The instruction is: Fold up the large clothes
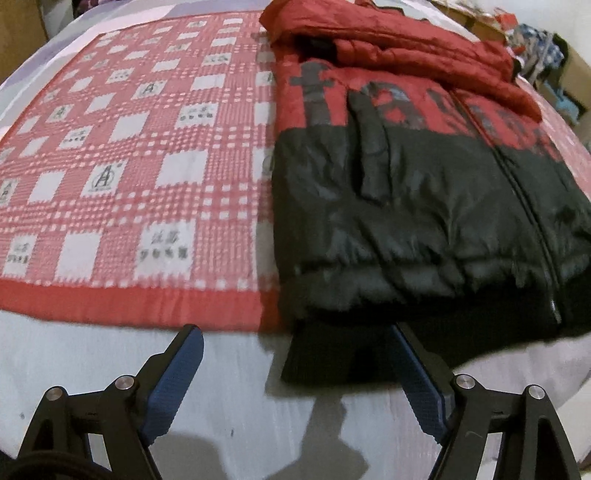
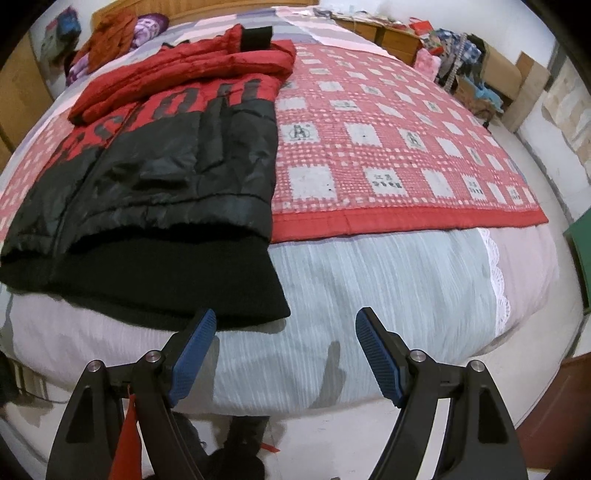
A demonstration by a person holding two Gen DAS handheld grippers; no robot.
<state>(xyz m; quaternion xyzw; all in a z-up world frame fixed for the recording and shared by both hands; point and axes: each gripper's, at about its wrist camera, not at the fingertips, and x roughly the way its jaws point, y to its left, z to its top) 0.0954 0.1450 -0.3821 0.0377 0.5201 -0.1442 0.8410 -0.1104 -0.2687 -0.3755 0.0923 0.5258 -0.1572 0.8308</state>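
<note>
A red and black puffer jacket point(image 1: 406, 192) lies flat on the bed, zipper up, sleeves folded in over the chest, black knit hem toward me. It also shows in the right wrist view point(image 2: 159, 173). My left gripper point(image 1: 295, 336) is open and empty just in front of the hem's left corner, its right finger point(image 1: 421, 376) over the black hem. My right gripper point(image 2: 286, 321) is open and empty just in front of the hem's right corner, its left finger point(image 2: 195, 347) at the hem's edge.
A red checked blanket point(image 1: 129, 155) covers the bed point(image 2: 388, 280) under the jacket, with a pale striped sheet at the near edge. Clothes and cardboard boxes point(image 2: 480, 77) stand beyond the bed's right side. A pile of clothes point(image 2: 122, 33) sits at the headboard.
</note>
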